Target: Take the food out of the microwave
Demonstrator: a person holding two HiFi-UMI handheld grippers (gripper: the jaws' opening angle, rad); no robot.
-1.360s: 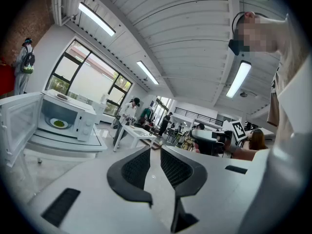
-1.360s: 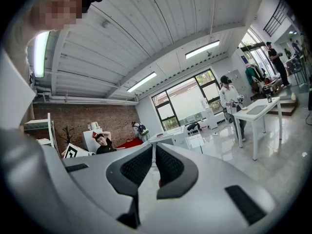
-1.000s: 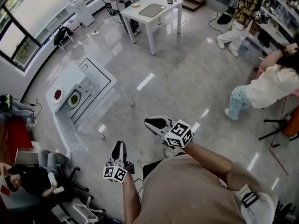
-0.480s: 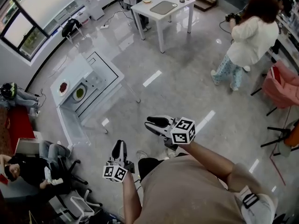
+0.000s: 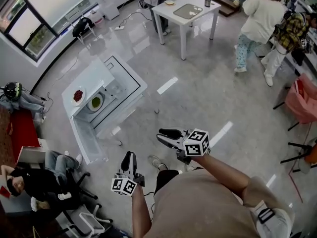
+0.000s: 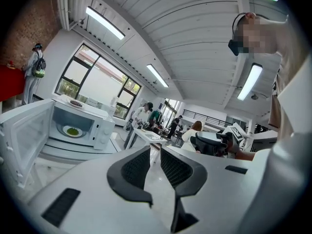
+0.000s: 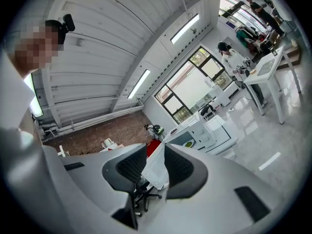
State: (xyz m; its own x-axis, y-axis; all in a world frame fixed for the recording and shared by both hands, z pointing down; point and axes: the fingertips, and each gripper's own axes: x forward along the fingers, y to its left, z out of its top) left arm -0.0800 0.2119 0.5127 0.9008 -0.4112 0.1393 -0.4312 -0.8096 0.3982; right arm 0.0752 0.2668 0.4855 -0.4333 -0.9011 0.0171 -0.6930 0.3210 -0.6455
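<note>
a plate (image 5: 95, 102) lies in the microwave (image 5: 92, 80), a dish (image 5: 78, 95) on top.

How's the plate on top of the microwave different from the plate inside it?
The plate on top carries dark red food; the plate inside carries green food. The plate on top rests on the microwave roof; the plate inside sits in its cavity. Both are round.

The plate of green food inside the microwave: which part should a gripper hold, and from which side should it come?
Probably its front rim, reached level through the open front: the plate lies flat, the microwave walls close the other sides, and the door stands swung aside.
</note>
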